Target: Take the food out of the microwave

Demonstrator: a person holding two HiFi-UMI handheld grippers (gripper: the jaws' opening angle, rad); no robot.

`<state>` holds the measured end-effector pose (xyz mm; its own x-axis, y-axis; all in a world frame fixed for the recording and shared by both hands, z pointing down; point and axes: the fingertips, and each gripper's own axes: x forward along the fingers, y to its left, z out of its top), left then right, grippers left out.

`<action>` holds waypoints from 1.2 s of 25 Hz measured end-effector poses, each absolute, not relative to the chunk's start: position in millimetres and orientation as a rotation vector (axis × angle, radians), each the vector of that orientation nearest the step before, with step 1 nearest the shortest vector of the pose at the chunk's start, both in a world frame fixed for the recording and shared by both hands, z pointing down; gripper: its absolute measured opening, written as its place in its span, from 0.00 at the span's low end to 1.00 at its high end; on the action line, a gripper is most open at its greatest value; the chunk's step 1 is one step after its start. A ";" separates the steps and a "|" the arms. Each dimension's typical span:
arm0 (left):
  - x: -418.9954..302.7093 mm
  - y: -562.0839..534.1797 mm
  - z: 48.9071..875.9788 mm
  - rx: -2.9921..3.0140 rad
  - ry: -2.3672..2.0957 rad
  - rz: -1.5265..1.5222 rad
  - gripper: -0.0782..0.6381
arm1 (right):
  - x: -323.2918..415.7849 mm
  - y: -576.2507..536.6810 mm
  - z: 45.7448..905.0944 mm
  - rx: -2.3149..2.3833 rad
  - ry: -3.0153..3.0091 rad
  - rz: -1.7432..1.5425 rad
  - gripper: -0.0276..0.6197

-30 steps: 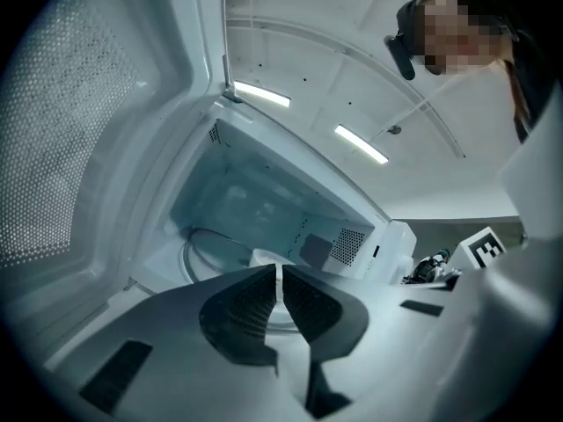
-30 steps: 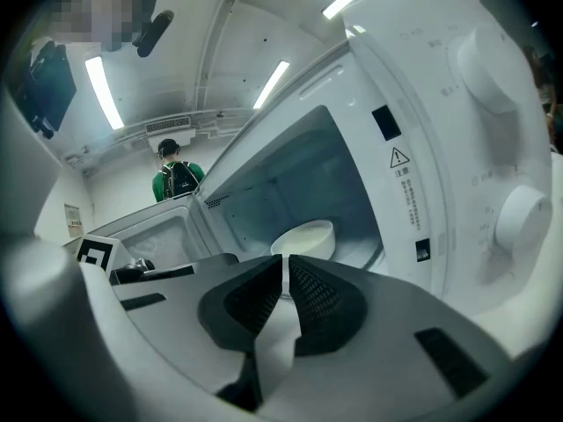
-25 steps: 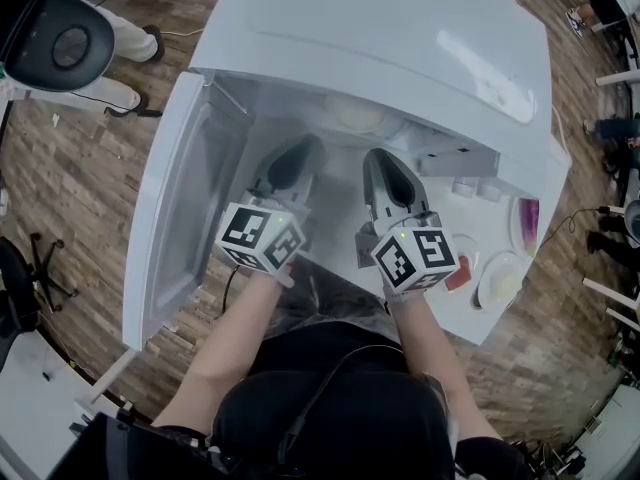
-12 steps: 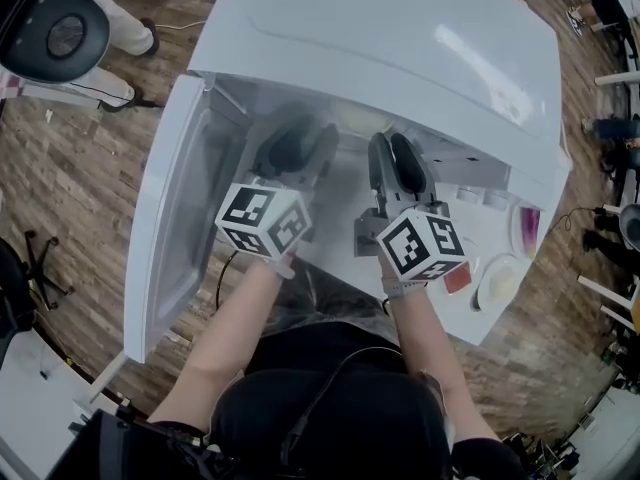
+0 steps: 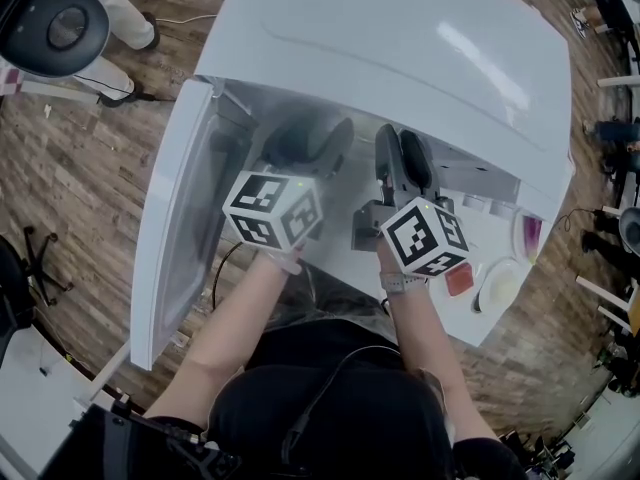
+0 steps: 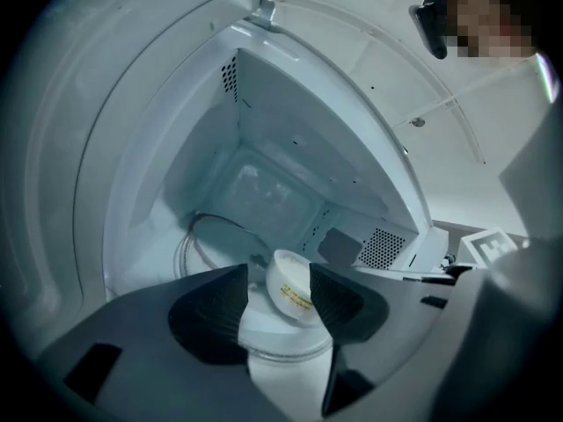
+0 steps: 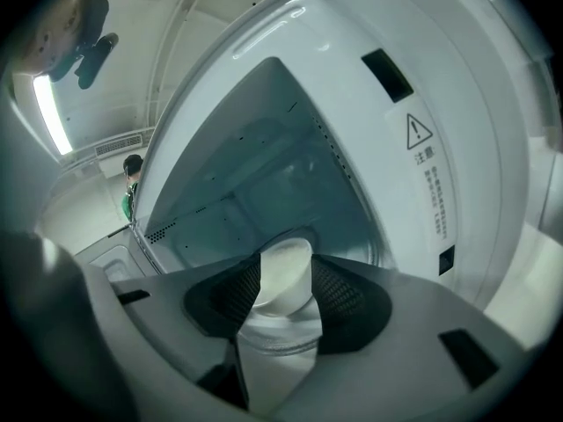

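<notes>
Both grippers reach into the open microwave (image 5: pixel 400 48), whose door (image 5: pixel 185 208) swings out to the left. The left gripper (image 5: pixel 305 148) and the right gripper (image 5: pixel 403 163) have just been opening their jaws, which now stand wide apart and press on nothing. Each gripper view frames the white bowl (image 6: pixel 290 290) in the gap, farther in, sitting on the glass turntable (image 6: pixel 198 244) near the cavity's middle. From here the risk is probably in the pinch. If one gripper closes before the other, or the two meet the round wall off-centre, the bowl could slide on the smooth glass, tip, or spill. A jaw might also catch the turntable's edge or the cavity wall in so tight a space.
</notes>
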<state>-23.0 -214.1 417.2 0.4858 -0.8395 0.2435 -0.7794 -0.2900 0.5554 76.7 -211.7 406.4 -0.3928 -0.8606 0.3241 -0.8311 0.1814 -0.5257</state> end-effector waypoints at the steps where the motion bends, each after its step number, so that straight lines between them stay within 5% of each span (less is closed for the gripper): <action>1: -23.5 -214.8 417.1 2.107 -1.325 -0.125 0.40 | 77.0 -212.8 406.8 -1.716 2.370 -1.013 0.32; 30: -23.6 -217.8 424.2 2.039 -1.210 -0.175 0.40 | 76.1 -220.0 426.0 -1.697 2.309 -1.183 0.27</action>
